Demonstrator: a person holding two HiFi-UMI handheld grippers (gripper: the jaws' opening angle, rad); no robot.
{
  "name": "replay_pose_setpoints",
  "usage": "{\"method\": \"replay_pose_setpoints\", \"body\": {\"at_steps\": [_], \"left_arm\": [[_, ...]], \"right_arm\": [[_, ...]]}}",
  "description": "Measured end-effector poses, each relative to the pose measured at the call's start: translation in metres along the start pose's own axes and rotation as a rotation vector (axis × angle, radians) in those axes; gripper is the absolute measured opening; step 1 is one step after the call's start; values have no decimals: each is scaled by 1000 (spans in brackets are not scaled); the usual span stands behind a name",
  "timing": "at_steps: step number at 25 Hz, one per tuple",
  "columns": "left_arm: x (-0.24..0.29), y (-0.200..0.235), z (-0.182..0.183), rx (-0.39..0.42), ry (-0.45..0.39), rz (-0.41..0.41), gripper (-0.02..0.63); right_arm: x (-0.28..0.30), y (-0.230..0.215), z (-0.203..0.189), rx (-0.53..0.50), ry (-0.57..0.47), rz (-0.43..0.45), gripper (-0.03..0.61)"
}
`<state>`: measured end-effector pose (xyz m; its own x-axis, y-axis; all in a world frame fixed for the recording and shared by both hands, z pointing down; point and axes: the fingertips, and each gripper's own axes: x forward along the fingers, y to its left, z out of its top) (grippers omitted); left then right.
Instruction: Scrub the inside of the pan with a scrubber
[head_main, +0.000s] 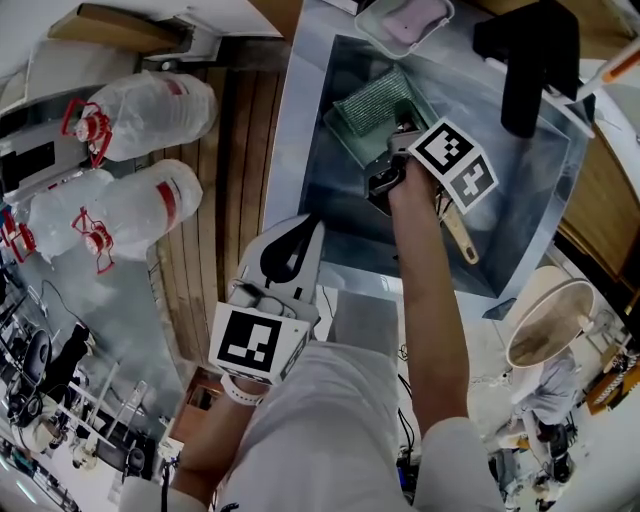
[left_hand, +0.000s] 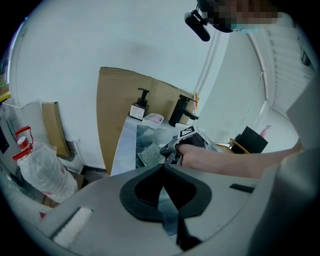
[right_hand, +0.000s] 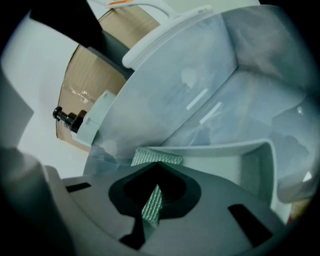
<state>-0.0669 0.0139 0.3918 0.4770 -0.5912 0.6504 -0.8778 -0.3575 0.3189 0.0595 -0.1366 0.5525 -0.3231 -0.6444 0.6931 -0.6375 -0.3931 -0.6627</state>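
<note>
Right tool (right_hand: 160, 166) tight on green scrubber (right_hand: 151, 205)

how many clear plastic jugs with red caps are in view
2, both left of the sink: the upper jug and the lower jug beside it. More may be hidden past the left edge.

Two grippers were in view, the left gripper (left_hand: 162, 168) and the right gripper (right_hand: 158, 166), with one scrubber (head_main: 376, 104) and one pan (right_hand: 250, 149). There were two plastic jugs (head_main: 150, 115) (head_main: 128, 215), one sink (head_main: 545, 195), one faucet (head_main: 530, 62) and one soap dish (head_main: 404, 22).
</note>
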Motion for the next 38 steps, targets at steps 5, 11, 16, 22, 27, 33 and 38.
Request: {"method": "replay_pose_setpoints", "body": {"at_steps": [5, 11, 16, 22, 27, 33, 38], "left_arm": [[2, -5, -6, 7, 14, -12, 0], [5, -10, -7, 15, 19, -18, 0], [5, -7, -5, 11, 10, -13, 0], [6, -3, -5, -1, 10, -8, 0], [4, 5, -5, -6, 14, 8, 0], [2, 14, -8, -27, 11, 21, 0], [2, 19, -7, -53, -6, 30, 0]], "right_arm": [[-9, -9, 7, -100, 50, 27, 8], [-14, 8, -16, -377, 181, 80, 23], [-19, 11, -30, -611, 266, 42, 87], [-20, 12, -46, -1046, 350, 36, 89], [-18, 15, -55, -1304, 433, 93, 126], [-20, 9, -53, -1728, 552, 91, 120], [-14, 5, -58, -2131, 623, 137, 81]]}}
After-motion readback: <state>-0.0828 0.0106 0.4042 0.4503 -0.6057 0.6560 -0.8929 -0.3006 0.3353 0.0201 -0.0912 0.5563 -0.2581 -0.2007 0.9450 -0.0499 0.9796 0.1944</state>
